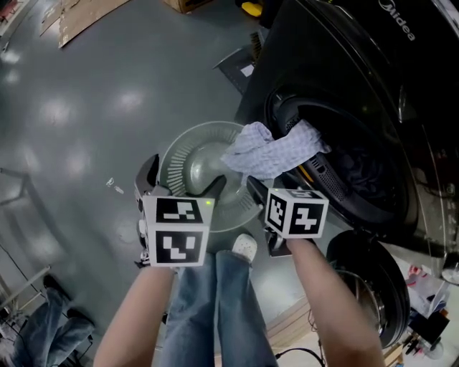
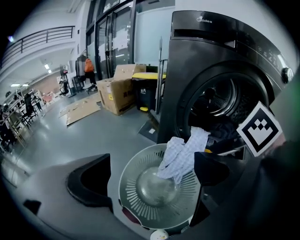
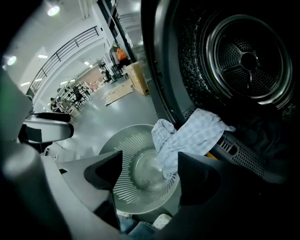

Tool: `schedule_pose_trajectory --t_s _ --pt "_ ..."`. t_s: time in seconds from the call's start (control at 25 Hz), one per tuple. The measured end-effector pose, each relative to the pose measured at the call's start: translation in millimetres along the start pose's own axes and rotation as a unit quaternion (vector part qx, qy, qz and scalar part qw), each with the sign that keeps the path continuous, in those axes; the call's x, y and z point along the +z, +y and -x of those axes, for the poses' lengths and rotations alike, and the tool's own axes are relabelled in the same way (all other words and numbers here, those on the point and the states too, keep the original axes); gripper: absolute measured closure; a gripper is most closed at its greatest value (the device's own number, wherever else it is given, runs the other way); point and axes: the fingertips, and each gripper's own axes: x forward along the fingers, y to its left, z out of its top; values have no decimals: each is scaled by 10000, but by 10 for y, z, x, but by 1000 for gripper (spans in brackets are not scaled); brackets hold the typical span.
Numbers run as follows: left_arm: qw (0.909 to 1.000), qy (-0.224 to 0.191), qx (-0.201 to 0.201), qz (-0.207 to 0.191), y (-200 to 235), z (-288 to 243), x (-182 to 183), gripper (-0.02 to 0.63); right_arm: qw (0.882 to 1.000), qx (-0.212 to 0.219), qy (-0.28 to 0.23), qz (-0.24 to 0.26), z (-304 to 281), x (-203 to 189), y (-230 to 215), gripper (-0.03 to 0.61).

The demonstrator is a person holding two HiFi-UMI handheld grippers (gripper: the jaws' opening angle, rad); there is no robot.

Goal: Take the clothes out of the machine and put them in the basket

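Observation:
A pale checked cloth (image 1: 271,149) (image 2: 182,153) (image 3: 187,140) hangs out of the dark front-loading machine's (image 1: 344,72) opening, and its free end lies over the rim of the round grey slotted basket (image 1: 188,166) (image 2: 140,197) (image 3: 123,185) on the floor. Dark clothes (image 1: 366,168) (image 3: 267,136) lie in the drum behind it. My left gripper (image 1: 184,178) (image 2: 150,176) hovers over the basket, open, with nothing between its fingers. My right gripper (image 1: 262,193) (image 3: 151,171) is beside it, just short of the cloth, also open and holding nothing.
The machine's round door (image 1: 366,283) stands swung open at lower right. My legs and a white shoe (image 1: 244,247) are right by the basket. Cardboard boxes (image 2: 119,86) and a flat cardboard sheet (image 1: 79,18) lie farther off on the grey floor.

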Motion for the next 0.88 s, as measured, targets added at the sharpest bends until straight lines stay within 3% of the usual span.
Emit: schedule_pose_trajectory --t_s 0.2,0.4,0.64,0.76,0.88 --pt "10000 33 -26 26 -129 -222 60 54 9962 -544 -97 670 -116 222 -447 213" --pt "9999 112 -71 72 -216 -456 38 54 9811 -1156 15 1551 -297 351 -896 172" --pt "9997 226 -84 51 -266 -663 0 54 9752 -1247 260 1808 -582 480 -1184 100" --pt "9998 214 -30 40 -254 -730 1 54 9697 -1328 439 2005 -723 486 -1298 92" --pt "9998 201 -5 -18 -218 -780 8 54 9701 -1429 703 1831 -859 382 -1437 94"
